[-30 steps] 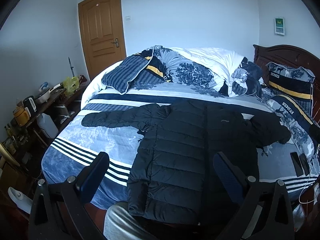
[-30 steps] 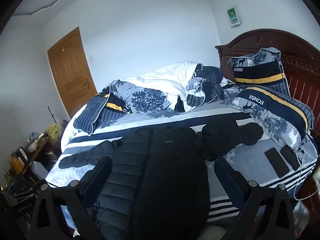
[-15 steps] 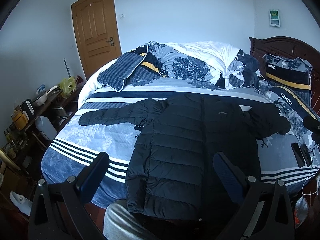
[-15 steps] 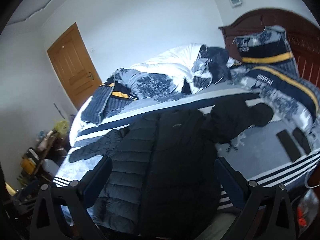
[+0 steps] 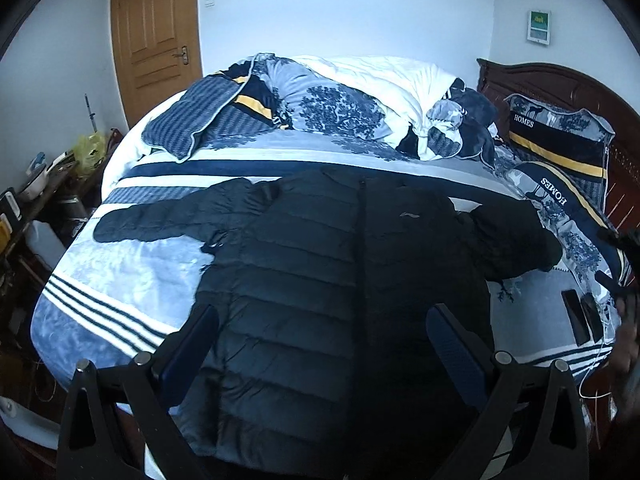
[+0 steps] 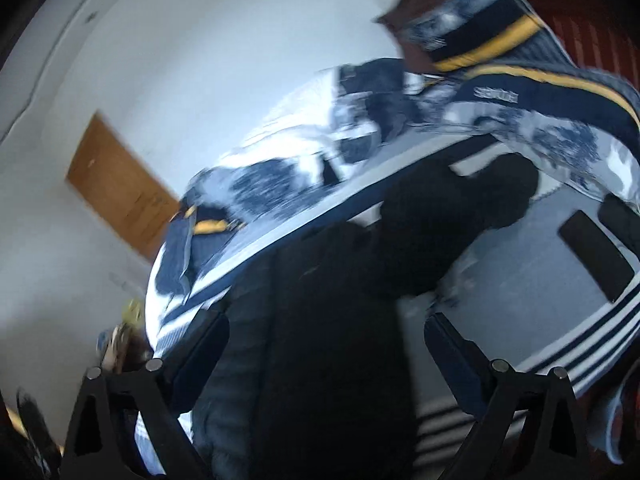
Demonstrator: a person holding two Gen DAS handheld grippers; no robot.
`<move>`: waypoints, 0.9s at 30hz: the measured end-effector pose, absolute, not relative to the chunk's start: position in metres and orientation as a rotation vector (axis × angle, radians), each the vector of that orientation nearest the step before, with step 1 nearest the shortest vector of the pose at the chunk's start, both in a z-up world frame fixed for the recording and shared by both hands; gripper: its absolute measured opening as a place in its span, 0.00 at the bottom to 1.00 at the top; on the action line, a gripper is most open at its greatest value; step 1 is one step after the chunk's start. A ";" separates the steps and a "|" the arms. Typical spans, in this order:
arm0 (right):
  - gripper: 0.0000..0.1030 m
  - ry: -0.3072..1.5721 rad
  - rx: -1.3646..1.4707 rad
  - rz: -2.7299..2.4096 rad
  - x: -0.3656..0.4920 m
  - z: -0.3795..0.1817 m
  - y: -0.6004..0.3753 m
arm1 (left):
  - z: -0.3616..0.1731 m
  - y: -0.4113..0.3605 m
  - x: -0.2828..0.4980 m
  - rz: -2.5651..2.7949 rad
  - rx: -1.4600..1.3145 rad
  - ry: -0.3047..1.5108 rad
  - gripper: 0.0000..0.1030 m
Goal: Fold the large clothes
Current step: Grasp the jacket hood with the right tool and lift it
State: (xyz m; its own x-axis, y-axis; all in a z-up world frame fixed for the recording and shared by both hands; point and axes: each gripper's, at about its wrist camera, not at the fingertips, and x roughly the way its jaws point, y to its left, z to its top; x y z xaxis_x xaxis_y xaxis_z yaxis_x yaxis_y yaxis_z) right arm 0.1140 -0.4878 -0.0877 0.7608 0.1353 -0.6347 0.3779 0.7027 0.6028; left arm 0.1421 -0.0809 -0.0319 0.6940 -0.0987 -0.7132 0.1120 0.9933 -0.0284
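A black puffer jacket (image 5: 344, 280) lies spread front-up on the bed (image 5: 120, 280), its hem hanging over the near edge, one sleeve (image 5: 160, 220) stretched flat toward the door side and the other sleeve (image 5: 516, 240) bunched in a heap by the pillows (image 5: 560, 148). The left tool (image 5: 320, 344) hangs released above the jacket's lower half, holding nothing; the right tool (image 6: 326, 346) is also spread wide and empty. Two phones (image 5: 582, 316) lie on the blanket just beside the bunched sleeve, and a careless sweep for that sleeve would likely knock or drag them, cable included. The slick padded fabric could also slip from a shallow pinch, or the tool could catch only the top layer, leaving the fold lopsided. Compared with half a second ago, the left view has barely changed, edging a little closer, whereas the right view has tilted sharply and blurred, with the crumpled sleeve now larger and nearer its centre, which suggests a swing toward that sleeve.
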 end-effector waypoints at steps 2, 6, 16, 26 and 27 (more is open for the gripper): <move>0.95 0.723 0.924 -0.201 0.136 -0.118 -0.548 | -0.040 -0.091 0.152 -0.125 0.019 0.807 1.00; 0.91 0.801 1.025 -0.352 0.185 -0.190 -0.650 | -0.070 -0.125 0.182 -0.164 0.032 0.887 1.00; 0.57 0.822 1.250 -0.553 0.257 -0.309 -0.740 | -0.108 -0.152 0.210 -0.152 0.069 0.973 1.00; 0.03 0.819 0.829 -0.540 0.301 -0.210 -0.718 | -0.089 -0.137 0.198 -0.150 0.059 0.931 1.00; 0.03 0.781 0.804 -0.509 0.296 -0.193 -0.711 | -0.085 -0.134 0.196 -0.153 0.044 0.924 1.00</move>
